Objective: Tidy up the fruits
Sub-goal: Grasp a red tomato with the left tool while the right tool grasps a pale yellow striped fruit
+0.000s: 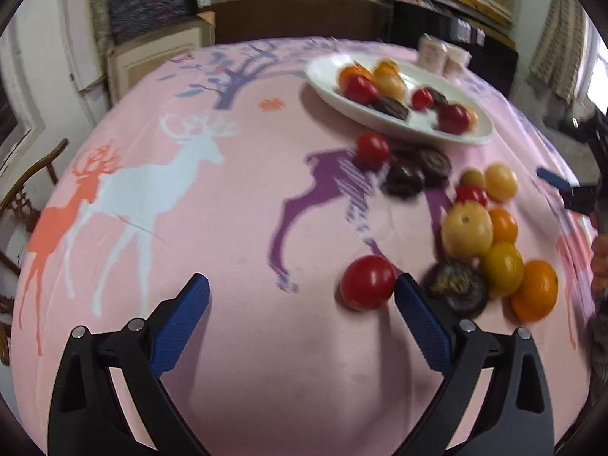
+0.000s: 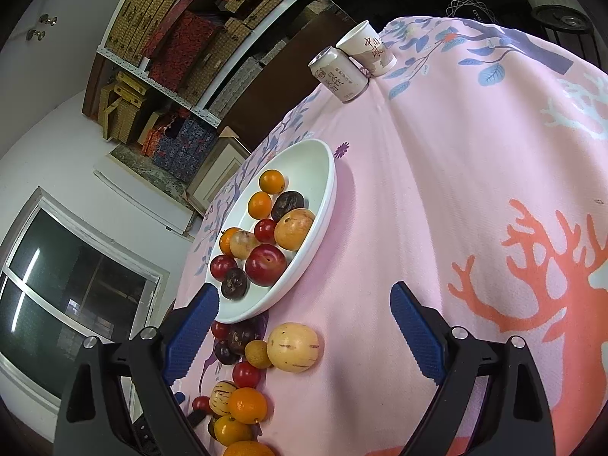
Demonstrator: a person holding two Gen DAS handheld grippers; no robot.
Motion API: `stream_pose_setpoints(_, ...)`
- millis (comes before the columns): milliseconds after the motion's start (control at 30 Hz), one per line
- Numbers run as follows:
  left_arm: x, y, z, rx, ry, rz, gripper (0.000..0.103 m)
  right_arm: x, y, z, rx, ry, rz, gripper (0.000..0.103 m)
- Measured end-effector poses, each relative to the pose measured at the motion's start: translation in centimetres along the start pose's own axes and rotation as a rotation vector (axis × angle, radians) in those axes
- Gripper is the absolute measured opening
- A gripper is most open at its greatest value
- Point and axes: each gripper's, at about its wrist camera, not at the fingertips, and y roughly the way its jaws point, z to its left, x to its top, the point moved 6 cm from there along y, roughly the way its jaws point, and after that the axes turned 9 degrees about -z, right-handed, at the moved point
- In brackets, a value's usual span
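White walls. White metal shelving (image 2: 178, 87) stacked with patterned woven boxes. Dark-paned, white-framed window (image 2: 64, 285) low on the wall. Curved wooden chair (image 1: 22, 197) beside the pink deer-print surface (image 1: 235, 342).

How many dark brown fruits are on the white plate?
2. The far dark fruit sits toward the back of the plate. The near dark fruit lies by the front rim. Another could be hidden behind the bigger fruit.
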Motion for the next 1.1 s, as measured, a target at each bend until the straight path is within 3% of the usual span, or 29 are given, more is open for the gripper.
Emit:
stream_pose_setpoints(100,0.4,-0.7,0.9,-0.008,-0.048,-0.042,0.095,0.0,-0.1,0.0,0.003,-0.002,-0.003,0.092)
stream_pose_setpoints(300,0.5,-1.7,-1.7,-0.053,0.078,-0.079,0.093,0.0,-0.2,0.1,-0.002,-0.012,-0.003,0.092)
stream_pose_setpoints(433,0.4,-0.5,-2.0,-0.099,0.058,-0.020,0.062,0.0,-0.1,0.0,-0.009,-0.009,-0.002,0.092)
stream_pose_setpoints(667,0.0,0.2,-3.7,-0.152,0.106,0.013,0.055,-0.2,0.0,0.2,-0.014,-0.030,0.002,0.092)
stream_pose_setpoints(733,-0.3,0.7,-4.3,-0.170,0.122,0.041,0.042,-0.3,0.0,0.4,-0.017,-0.045,0.004,0.092)
stream_pose_setpoints(800,-0.3,0.8,-4.4,-0.176,0.123,0.041,0.038,-0.3,0.1,0.7,-0.022,-0.063,0.003,0.092)
stream_pose_setpoints(833,-0.3,0.7,-4.6,-0.205,0.116,0.043,0.028,-0.3,0.1,0.8,-0.024,-0.069,0.003,0.092)
stream_pose_setpoints(1100,-0.1,0.6,-3.1,-0.199,0.038,0.036,0.028,-1.4,0.2,1.6,-0.023,-0.140,0.043,0.092)
